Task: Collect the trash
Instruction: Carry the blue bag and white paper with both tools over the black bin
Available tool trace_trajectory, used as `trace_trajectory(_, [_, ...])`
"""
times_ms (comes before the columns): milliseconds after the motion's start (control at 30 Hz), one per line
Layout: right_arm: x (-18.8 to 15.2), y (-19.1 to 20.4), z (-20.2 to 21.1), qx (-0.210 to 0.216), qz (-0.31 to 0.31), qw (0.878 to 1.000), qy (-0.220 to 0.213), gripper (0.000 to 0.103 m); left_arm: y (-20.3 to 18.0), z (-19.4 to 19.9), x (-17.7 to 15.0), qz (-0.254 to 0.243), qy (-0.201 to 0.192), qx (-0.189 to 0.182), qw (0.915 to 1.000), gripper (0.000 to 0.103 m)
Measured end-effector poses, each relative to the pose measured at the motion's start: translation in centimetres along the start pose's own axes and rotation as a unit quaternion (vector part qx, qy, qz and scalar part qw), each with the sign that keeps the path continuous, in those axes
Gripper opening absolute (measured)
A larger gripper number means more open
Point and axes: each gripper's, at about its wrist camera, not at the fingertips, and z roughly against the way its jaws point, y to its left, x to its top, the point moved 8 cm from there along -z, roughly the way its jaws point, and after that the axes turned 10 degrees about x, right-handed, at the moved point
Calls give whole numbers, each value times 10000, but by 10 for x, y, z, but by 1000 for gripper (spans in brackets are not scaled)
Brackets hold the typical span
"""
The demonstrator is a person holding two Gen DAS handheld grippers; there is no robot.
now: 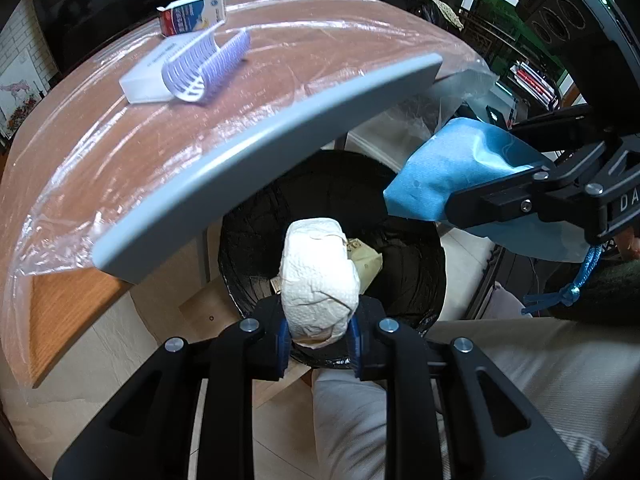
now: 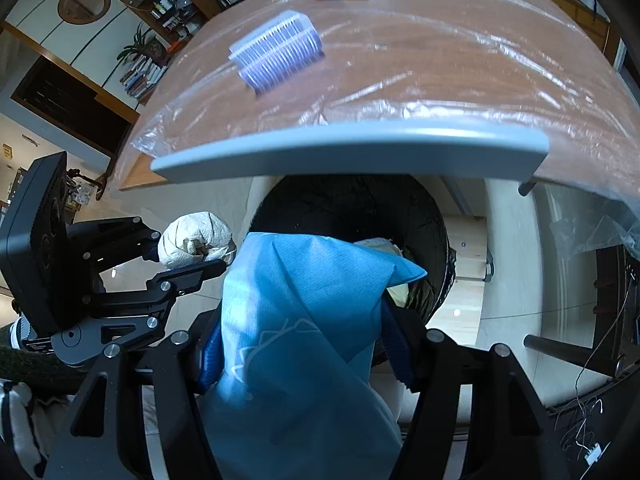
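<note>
My left gripper [image 1: 319, 338] is shut on a crumpled white paper towel wad [image 1: 318, 276] and holds it above the open black-lined trash bin [image 1: 408, 280] below the table edge. My right gripper [image 2: 308, 344] is shut on a blue wrapper bag [image 2: 296, 320], held over the same bin [image 2: 424, 220]. The right gripper with the blue bag [image 1: 444, 168] shows at the right of the left wrist view. The left gripper with the towel wad [image 2: 196, 240] shows at the left of the right wrist view. Some paper trash lies in the bin.
A wooden table [image 1: 120, 148] covered in clear plastic film has a grey edge strip [image 1: 256, 160] right above the bin. On it lie a white and purple ribbed package [image 1: 200, 68] on a flat white box, and a small red and blue carton [image 1: 192, 12].
</note>
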Motion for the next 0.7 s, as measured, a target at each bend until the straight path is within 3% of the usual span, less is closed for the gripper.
trace_trajectory(700, [-9,-21,-40,-206,-167,9989,377,64,-5,-38,-14,-43,374,-3,9993,24])
